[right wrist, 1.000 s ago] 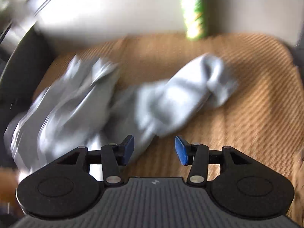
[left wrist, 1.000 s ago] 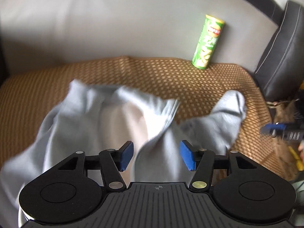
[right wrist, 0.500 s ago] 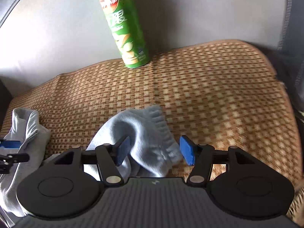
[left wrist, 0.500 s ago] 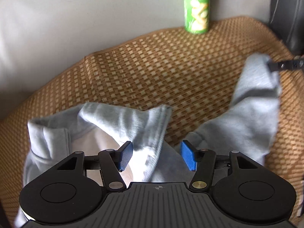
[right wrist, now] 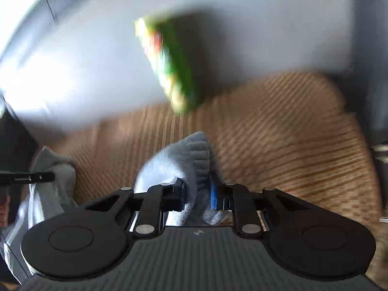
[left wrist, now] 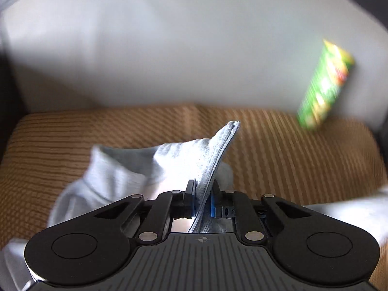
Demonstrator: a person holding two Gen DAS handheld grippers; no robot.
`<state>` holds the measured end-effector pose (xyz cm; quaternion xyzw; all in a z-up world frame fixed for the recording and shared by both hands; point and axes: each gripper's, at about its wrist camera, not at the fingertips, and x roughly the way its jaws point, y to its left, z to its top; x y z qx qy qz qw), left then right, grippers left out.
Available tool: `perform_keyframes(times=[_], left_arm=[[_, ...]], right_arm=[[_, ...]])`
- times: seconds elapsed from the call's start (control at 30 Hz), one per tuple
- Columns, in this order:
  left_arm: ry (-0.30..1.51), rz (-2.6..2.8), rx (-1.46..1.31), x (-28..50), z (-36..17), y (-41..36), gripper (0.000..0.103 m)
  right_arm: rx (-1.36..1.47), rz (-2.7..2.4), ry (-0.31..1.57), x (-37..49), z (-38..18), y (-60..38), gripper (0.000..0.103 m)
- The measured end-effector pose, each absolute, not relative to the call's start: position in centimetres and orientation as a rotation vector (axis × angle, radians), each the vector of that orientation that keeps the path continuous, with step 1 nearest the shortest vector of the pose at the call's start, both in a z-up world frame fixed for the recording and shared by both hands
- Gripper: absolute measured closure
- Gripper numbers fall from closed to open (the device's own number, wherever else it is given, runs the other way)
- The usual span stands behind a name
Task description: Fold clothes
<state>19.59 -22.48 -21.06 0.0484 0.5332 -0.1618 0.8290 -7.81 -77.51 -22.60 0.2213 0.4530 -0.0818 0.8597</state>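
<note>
The left tool (left wrist: pixel 202 200) is clamped on a thin hemmed edge of the pale grey garment (left wrist: pixel 135 169), its jaws having just closed with the cloth between them. The right tool (right wrist: pixel 197 195) has likewise just closed and is pinched on a thicker ribbed cuff (right wrist: pixel 194 152), so its jaws stand slightly wider. The garment lies low and centre in both views, bunched on the woven mat (left wrist: pixel 291 150), with a green can (left wrist: pixel 325 84) at the upper right of the left view. Both frames are blurred. For a clean fold, both grips should be kept firm and the cloth drawn taut and level before it is laid flat.
</note>
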Motion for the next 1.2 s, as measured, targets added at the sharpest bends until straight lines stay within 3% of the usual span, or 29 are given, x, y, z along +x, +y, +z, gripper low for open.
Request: perform_keyframes(times=[0.13,0.23,0.3,0.33,0.43,0.5,0.53,0.6,0.63,0.7,0.8,0.97,1.2], left_arm=[[1.049,-0.299,-0.027,20.2,-20.3,-20.6,0.095],[1.045,-0.336,-0.057,21.3,-22.4,-22.9,0.09],[1.131,-0.34,-0.019,22.2,-25.2,-25.6,0.059],[1.196,-0.328,0.011,22.7,-26.9,-27.0,0.057],[1.343,-0.33,0.067,22.4,-28.7,-28.3,0.058],[1.292,-0.408,0.055,20.8,-26.5,-27.1,0.058],[1.253,-0.446,0.062,19.8,-25.0,-25.7,0.058],[1.202,-0.486,0.08,17.6,-22.4,-23.5,0.044],[1.184,-0.502,0.09,16.5,-21.1,-22.4,0.044],[1.171,-0.524,0.11,14.1,-19.4,-20.3,0.042],[1.222,-0.535,0.113,9.8,-19.0,-16.6,0.035],[1.425,-0.471,0.103,2.4,-22.7,-11.7,0.035],[1.489,-0.402,0.025,-2.5,-24.8,-8.1,0.036]], right_arm=[[0.421,-0.396,0.85,-16.0,-16.4,-80.4,0.082],[0.448,-0.532,0.876,-20.1,-17.4,-82.7,0.082],[0.426,-0.596,0.909,-20.3,-19.9,-83.4,0.081],[0.387,-0.626,0.926,-19.7,-21.5,-83.6,0.081],[0.387,-0.725,1.035,-17.0,-27.3,-84.6,0.069],[0.375,-0.777,1.118,-15.8,-29.1,-84.2,0.066],[0.343,-0.774,1.101,-15.7,-28.8,-83.2,0.065],[0.245,-0.747,1.013,-16.3,-26.8,-80.2,0.058],[0.199,-0.717,0.974,-16.8,-25.8,-78.4,0.045],[0.144,-0.615,0.926,-17.6,-24.1,-74.2,0.038],[0.235,-0.404,0.969,-18.7,-23.7,-67.7,0.035],[0.47,-0.117,1.181,-20.5,-28.6,-57.5,0.036],[0.55,-0.156,1.358,-22.4,-33.3,-52.3,0.04]])
